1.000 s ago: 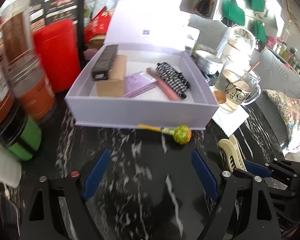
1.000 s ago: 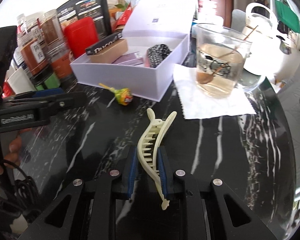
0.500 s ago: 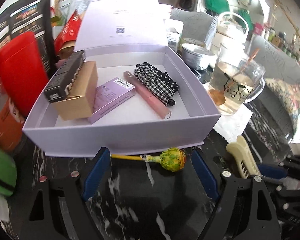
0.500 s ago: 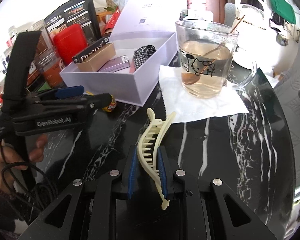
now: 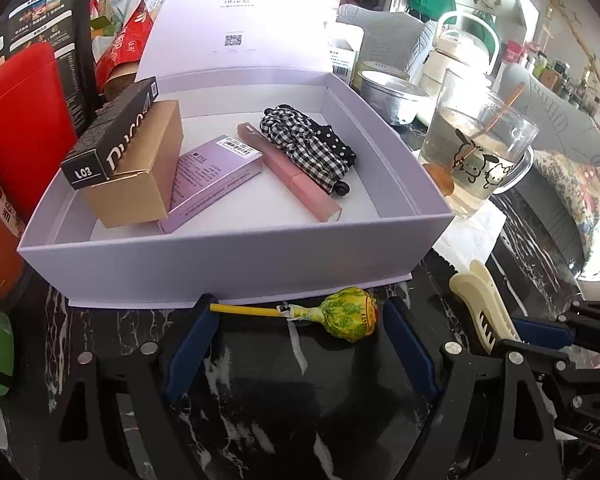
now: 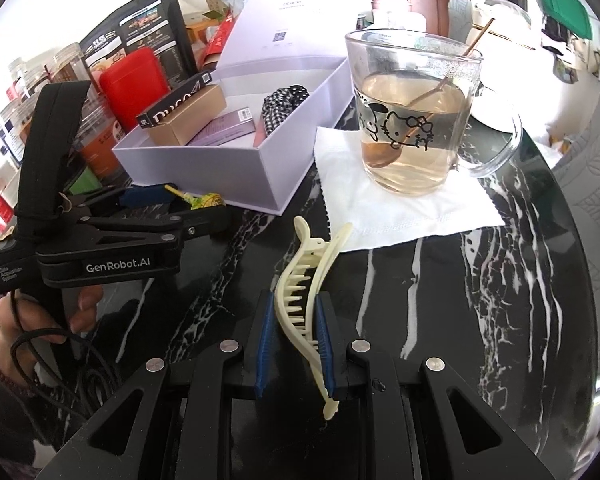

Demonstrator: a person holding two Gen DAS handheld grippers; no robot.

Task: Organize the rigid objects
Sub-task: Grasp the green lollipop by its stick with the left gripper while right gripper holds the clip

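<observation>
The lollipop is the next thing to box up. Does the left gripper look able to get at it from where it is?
Probably yes: the lollipop lies on the bare table between the left gripper's open jaws, with nothing over it.

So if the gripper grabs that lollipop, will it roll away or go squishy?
Probably not squishy: the lollipop has a round, hard-looking head under a crinkly wrapper, so the pads may slip a little. It could roll or swing round on the glossy table, pivoting on its thin yellow stick. It looks light, and the open left gripper already has it between its fingers.
</observation>
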